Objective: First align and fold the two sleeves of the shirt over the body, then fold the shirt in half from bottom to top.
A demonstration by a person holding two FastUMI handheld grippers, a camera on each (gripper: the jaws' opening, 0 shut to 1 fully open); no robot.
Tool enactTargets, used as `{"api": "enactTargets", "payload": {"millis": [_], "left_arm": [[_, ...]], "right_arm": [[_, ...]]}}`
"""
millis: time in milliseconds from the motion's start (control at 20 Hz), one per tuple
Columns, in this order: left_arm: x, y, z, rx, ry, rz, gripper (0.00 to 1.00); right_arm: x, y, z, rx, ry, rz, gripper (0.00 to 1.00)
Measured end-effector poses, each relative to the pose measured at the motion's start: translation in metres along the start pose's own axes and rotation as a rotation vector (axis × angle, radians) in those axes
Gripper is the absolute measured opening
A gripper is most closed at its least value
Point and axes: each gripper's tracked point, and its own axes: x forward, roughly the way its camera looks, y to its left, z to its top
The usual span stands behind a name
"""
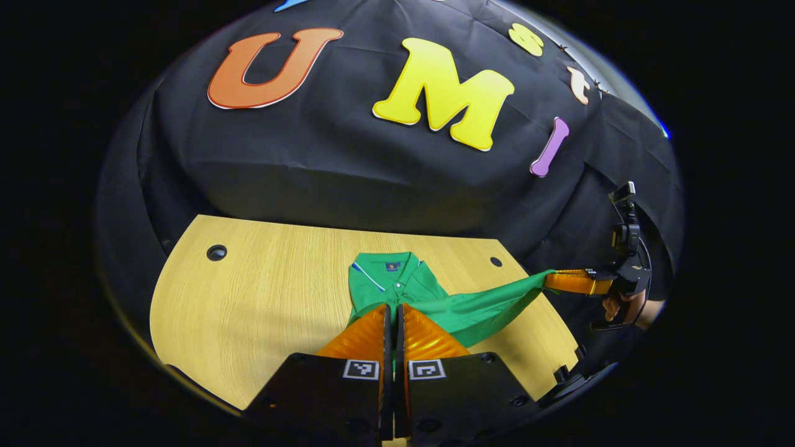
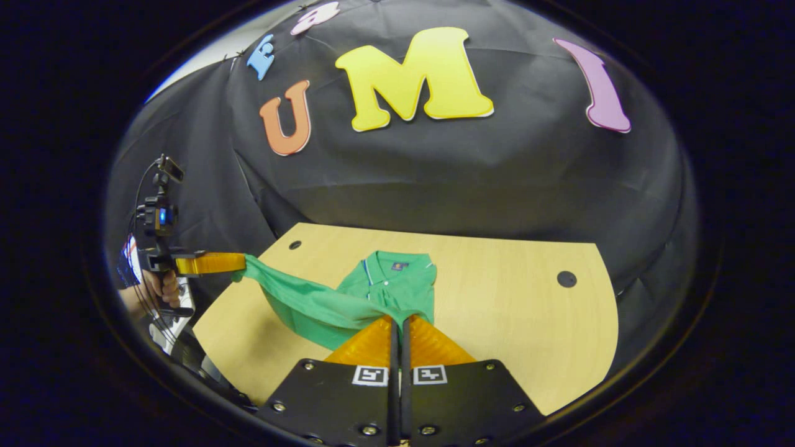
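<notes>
A green polo shirt (image 1: 397,279) lies on the wooden table (image 1: 261,292), collar toward the booth's wall. Its near edge is lifted and stretched taut between the two grippers. In the left gripper view, my left gripper (image 1: 392,306) is shut on the green cloth at bottom centre. Farther right, the right gripper (image 1: 549,279) pinches the other end of that edge, held by a hand (image 1: 621,307). In the right gripper view, my right gripper (image 2: 398,318) is shut on the shirt (image 2: 397,282). The left gripper (image 2: 242,261) grips the cloth beyond the table's left edge.
The table (image 2: 528,310) has a round cable hole near each far corner (image 1: 216,252) (image 2: 566,279). Black cloth hangs close behind it. Bare wood lies on either side of the shirt.
</notes>
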Motion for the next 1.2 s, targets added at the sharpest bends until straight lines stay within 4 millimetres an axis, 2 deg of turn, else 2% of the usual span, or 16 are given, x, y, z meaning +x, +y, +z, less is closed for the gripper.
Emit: {"api": "enactTargets", "payload": {"millis": [200, 550, 800, 1050, 1200], "left_arm": [[0.020, 0.013, 0.017, -0.017, -0.008, 0.013, 0.04], [0.062, 0.032, 0.045, 0.003, -0.046, 0.036, 0.04], [0.100, 0.053, 0.044, 0.007, -0.045, 0.072, 0.04], [0.148, 0.083, 0.030, 0.004, -0.032, 0.126, 0.04], [0.174, 0.099, 0.014, 0.042, 0.010, 0.181, 0.04]], "right_arm": [[0.021, -0.004, 0.017, -0.009, -0.016, -0.008, 0.00], [0.073, -0.019, 0.038, 0.014, -0.034, -0.048, 0.00], [0.112, -0.040, 0.044, 0.015, -0.040, -0.093, 0.01], [0.159, -0.065, 0.031, 0.026, -0.020, -0.140, 0.00], [0.189, -0.081, 0.019, 0.019, 0.012, -0.185, 0.01]]}}
